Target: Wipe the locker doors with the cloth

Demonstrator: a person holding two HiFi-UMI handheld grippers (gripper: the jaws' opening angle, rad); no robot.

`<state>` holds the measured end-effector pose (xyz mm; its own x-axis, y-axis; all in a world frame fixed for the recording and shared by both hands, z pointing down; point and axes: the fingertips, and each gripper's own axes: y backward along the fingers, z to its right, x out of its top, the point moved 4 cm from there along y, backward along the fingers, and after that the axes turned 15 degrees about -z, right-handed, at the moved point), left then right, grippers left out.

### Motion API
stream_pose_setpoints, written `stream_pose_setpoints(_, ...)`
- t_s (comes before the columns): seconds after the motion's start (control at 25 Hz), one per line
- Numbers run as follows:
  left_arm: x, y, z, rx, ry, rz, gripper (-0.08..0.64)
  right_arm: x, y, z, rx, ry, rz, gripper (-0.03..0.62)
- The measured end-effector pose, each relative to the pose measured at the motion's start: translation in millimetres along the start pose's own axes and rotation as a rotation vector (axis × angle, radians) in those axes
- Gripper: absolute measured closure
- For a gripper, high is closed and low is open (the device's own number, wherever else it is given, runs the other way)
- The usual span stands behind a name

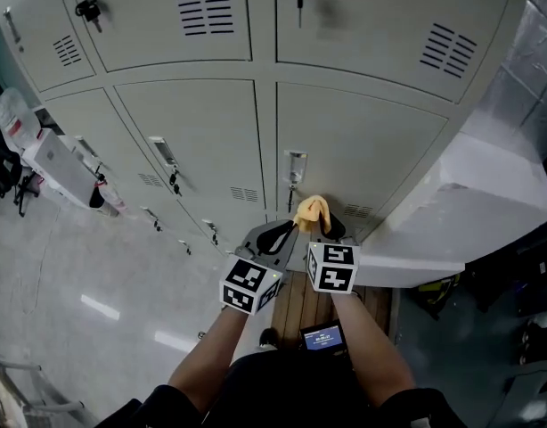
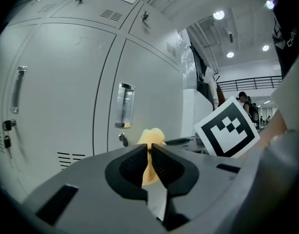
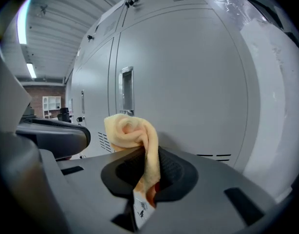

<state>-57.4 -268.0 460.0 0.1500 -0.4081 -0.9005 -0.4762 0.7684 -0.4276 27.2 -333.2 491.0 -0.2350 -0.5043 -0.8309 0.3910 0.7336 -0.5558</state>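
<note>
The right claw [image 3: 148, 154] and left claw [image 2: 150, 149] both pinch the bunched cloth [image 3: 128, 130]; best spread it flat, then press it on the locker door [image 3: 188, 82] just ahead.

Locker area inside big industrial hall. Bank of pale grey sheet-metal locker doors [image 1: 193, 132] just ahead of left gripper [image 2: 150, 152] and right gripper [image 3: 148, 162]. Doors carry louvred vent slots [image 1: 205, 12], recessed chrome handles [image 2: 124, 105], dark hanging keys [image 1: 88, 11]. Polished grey concrete floor [image 1: 95, 275] below-left of left gripper. Round ceiling lamps [image 2: 218, 15] and dark railed gallery [image 2: 252, 82] far off to its right. Red brick wall [image 3: 42, 89] far left of right gripper.
</note>
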Motion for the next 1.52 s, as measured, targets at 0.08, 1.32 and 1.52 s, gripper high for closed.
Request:
stream_pose_setpoints(0.08, -4, 8, -9, 0.015, 0.010, -0.001, 0.522, 0, -8, -11, 0.016, 0.011, -0.012, 0.522)
stream_pose_setpoints(1.32, -29, 35, -56, 0.065, 0.034, -0.028, 0.522, -2, -60, -51, 0.024, -0.064, -0.095, 0.522)
stream_pose_setpoints(1.52, -23, 28, -51, 0.053, 0.026, -0.024, 0.522, -6, -55, -37, 0.002, -0.061, -0.098, 0.522)
